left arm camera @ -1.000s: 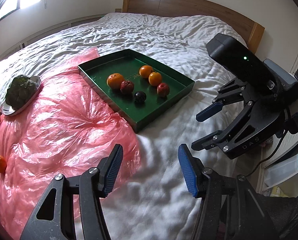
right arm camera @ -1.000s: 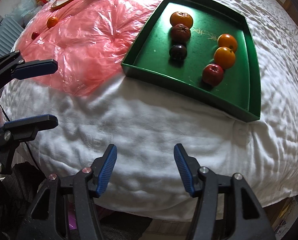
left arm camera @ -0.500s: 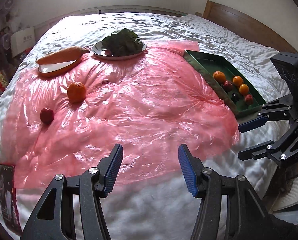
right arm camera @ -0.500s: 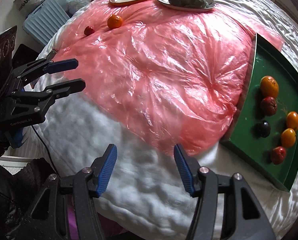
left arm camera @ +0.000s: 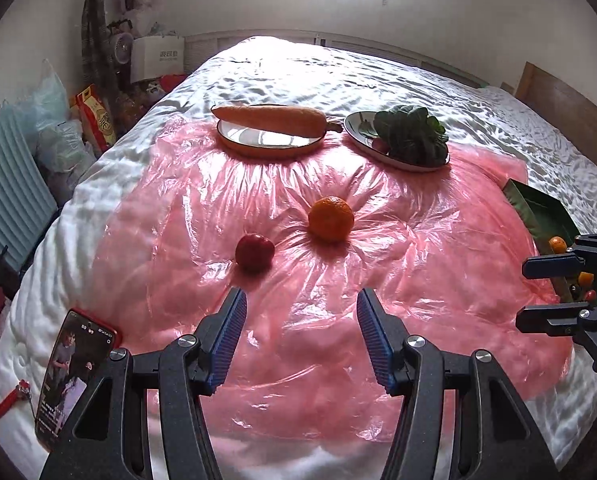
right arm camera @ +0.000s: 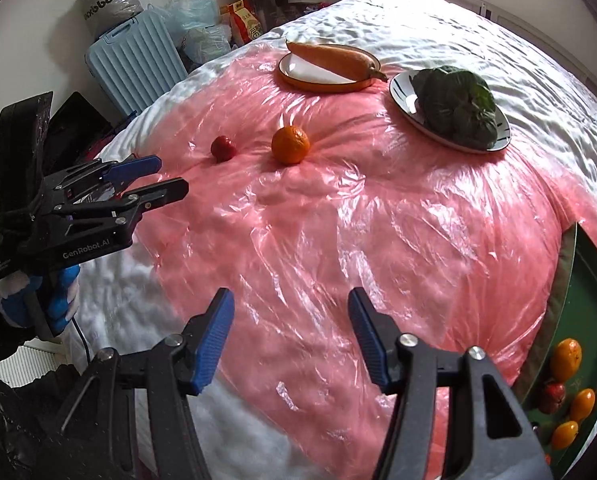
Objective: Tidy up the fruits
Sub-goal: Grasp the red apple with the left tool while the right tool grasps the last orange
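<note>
An orange [left arm camera: 331,218] [right arm camera: 290,145] and a small red fruit [left arm camera: 254,251] [right arm camera: 223,148] lie side by side on a pink plastic sheet [left arm camera: 338,280] [right arm camera: 358,208] spread over the bed. My left gripper [left arm camera: 300,320] [right arm camera: 166,178] hovers open and empty just short of the red fruit. At the right edge, my right gripper [right arm camera: 290,332] [left arm camera: 532,292] is open and empty over the sheet's near part. The green tray [left arm camera: 538,208] [right arm camera: 590,280] at the right holds several fruits.
A carrot [left arm camera: 270,120] [right arm camera: 330,58] rests on an orange-rimmed plate at the back, with leafy greens [left arm camera: 412,136] [right arm camera: 458,108] on a second plate beside it. A phone [left arm camera: 72,368] lies at the near left. A blue suitcase [right arm camera: 134,64] and bags stand off the bed's left side.
Both grippers have swung left from the green tray to the pink sheet. The orange and red fruit now sit close ahead of the left gripper. Neither jaw opening changed.
</note>
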Demonstrator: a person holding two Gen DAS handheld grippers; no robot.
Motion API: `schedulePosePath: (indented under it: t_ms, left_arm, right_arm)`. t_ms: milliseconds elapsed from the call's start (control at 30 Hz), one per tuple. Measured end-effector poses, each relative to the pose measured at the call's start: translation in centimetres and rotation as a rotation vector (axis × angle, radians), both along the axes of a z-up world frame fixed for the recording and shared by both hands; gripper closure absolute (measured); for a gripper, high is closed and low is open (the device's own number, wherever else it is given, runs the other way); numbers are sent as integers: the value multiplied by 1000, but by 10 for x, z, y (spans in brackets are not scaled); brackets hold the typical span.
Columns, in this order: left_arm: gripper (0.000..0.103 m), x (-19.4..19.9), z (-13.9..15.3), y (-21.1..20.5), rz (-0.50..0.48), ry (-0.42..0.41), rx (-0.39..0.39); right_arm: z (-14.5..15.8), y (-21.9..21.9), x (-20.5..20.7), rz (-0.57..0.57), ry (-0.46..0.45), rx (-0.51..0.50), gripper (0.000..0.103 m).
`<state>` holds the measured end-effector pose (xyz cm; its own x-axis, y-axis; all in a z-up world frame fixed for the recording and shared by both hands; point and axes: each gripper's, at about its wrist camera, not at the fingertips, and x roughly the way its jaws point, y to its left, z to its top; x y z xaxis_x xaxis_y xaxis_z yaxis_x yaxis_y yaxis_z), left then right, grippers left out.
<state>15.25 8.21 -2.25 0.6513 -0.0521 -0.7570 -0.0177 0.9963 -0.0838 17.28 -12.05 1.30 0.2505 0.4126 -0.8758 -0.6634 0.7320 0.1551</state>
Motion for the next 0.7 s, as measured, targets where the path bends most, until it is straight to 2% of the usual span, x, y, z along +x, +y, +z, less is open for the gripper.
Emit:
schedulePosePath:
  t_ms: [133,233,300,367,500,700]
  left_arm:
    - [52,12,-3,15,96,-25,3]
    - [52,22,-7,19,129,-33,10]
    - [52,28,-10,21,134,-34,9]
    - [52,34,-12,21,133,-42,22]
    - [53,45,-19,21,128,-32,35]
    - [58,57,-33,16,91,0,49]
  right_arm:
    - [0,24,26,3,-55,21,14]
    - [-3,42,45,7,-82,32,17]
    - [-7,54,56,11,-91,41,24]
    - [-11,64,64,24,-101,41,26]
    - [-21,77,78,36,-104,56,27]
    - [-37,95,90,69,-117,26,27]
